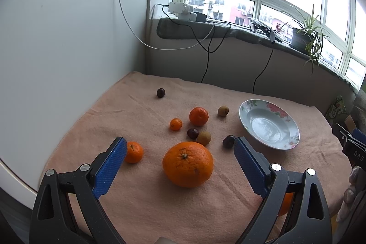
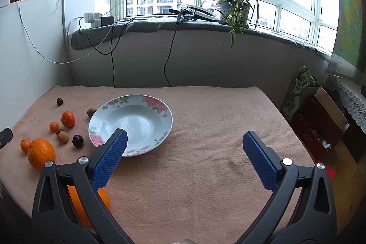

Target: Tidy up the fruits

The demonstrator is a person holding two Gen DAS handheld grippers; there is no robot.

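A large orange (image 1: 188,164) lies on the pink towel (image 1: 160,209) between the fingers of my open, empty left gripper (image 1: 180,148). Smaller tangerines (image 1: 198,116), dark plums (image 1: 192,133) and brown longans (image 1: 204,138) lie scattered beyond it. An empty floral plate (image 1: 288,127) sits to the right. My right gripper (image 2: 185,141) is open and empty, hovering over bare towel (image 2: 205,164) just right of the plate (image 2: 160,106). The fruits, among them the large orange (image 2: 41,153), lie left of the plate. Another orange (image 2: 103,198) shows partly behind my right gripper's left finger.
A white board (image 1: 68,49) stands along the table's left side. A windowsill (image 2: 183,26) with chargers, cables and a potted plant (image 2: 238,6) runs behind. Boxes and a bag (image 2: 320,120) stand on the floor right of the table.
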